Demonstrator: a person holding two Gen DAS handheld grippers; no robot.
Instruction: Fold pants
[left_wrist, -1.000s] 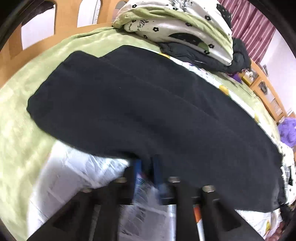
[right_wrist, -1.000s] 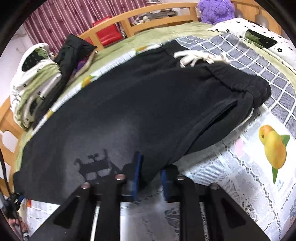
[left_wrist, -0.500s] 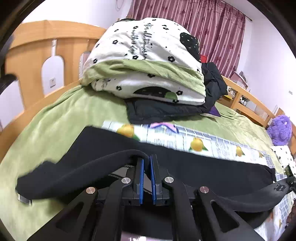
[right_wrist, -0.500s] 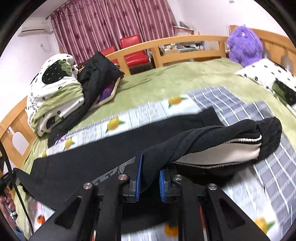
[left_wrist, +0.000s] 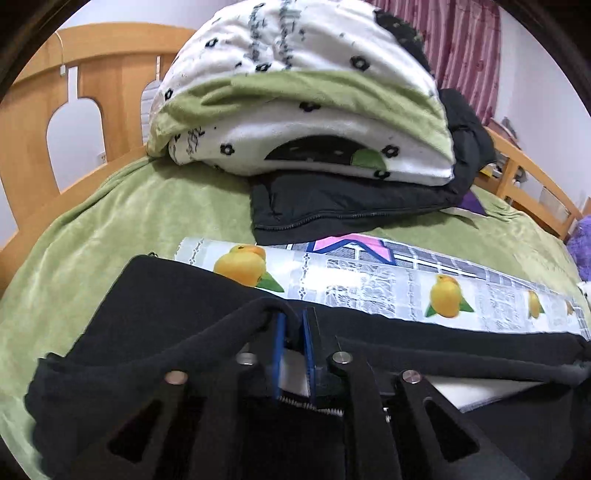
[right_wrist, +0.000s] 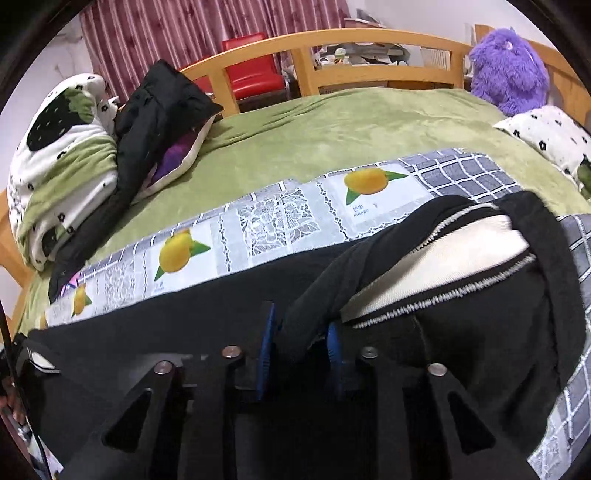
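Black pants (left_wrist: 166, 295) lie lengthwise on a fruit-print cloth (left_wrist: 369, 284) over a green bed. My left gripper (left_wrist: 293, 332) is shut on the near edge of a pant leg, lifted and carried over the lower layer. In the right wrist view the pants (right_wrist: 184, 332) stretch left, with the white-lined waistband (right_wrist: 461, 258) open at the right. My right gripper (right_wrist: 299, 332) is shut on a twisted fold of black fabric near the waist, held above the lower layer.
A folded white-and-green quilt (left_wrist: 303, 92) sits on a black jacket (left_wrist: 351, 206) at the bed's far side. A wooden bed frame (right_wrist: 369, 40), a purple plush toy (right_wrist: 506, 66) and a flowered pillow (right_wrist: 546, 136) ring the bed.
Both grippers have lifted the near edge of the pants and carried it toward the far edge, folding the pants over lengthwise. The cameras have tilted up from the cloth to the room.
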